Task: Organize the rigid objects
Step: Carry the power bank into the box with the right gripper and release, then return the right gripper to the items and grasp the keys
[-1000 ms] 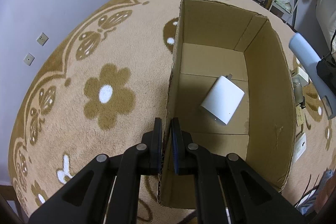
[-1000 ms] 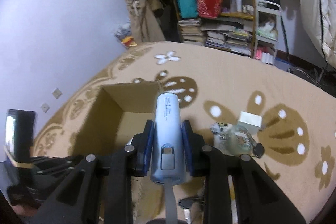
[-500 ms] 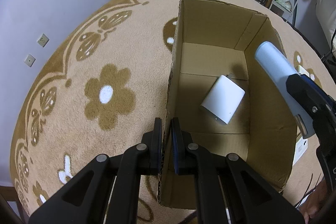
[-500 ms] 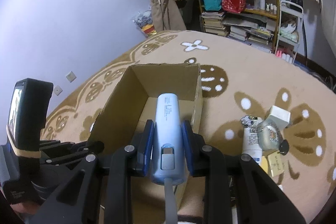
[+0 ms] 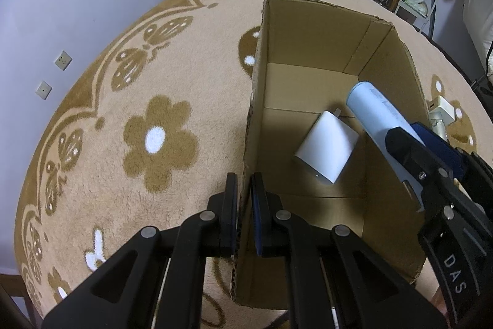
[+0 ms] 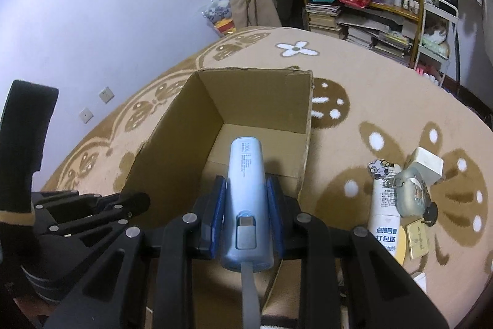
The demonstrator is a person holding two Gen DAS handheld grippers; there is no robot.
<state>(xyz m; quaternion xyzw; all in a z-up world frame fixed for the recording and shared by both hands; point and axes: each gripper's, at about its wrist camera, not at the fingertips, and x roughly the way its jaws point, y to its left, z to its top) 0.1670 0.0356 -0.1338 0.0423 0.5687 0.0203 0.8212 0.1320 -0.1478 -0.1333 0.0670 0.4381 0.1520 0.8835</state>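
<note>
A pale blue power bank (image 6: 246, 199) with a grey cable plugged into its near end is clamped between the blue pads of the right gripper (image 6: 246, 218), its rounded far end tilted downward over the open interior of a cardboard box (image 6: 255, 101). In the left wrist view the same power bank (image 5: 377, 113) is seen reaching in across the box's right-hand wall, above the floor of the box and not resting on it. On that floor a white rectangular charger block (image 5: 326, 148) is lying flat, near the middle, just beside the tip of the power bank in the view; whether they touch cannot be told. The left gripper (image 5: 245, 205) is closed narrowly on the box's left wall (image 5: 252, 119), one finger outside and one inside the cardboard. The box is set on a beige carpet (image 5: 185, 67) patterned with brown flowers and butterflies. To the right of the box, on the carpet, a white tube with printed text (image 6: 385, 205), a small clear round container (image 6: 411, 193), a white square adapter (image 6: 426, 164), a dark key (image 6: 431, 213) and a yellowish card (image 6: 417, 235) are gathered close together. Beyond the carpet a wooden shelf (image 6: 400, 11) filled with books, bags and bottles is seen against the far wall, and two wall sockets (image 5: 52, 75) are set low in the pale wall at the left.
</note>
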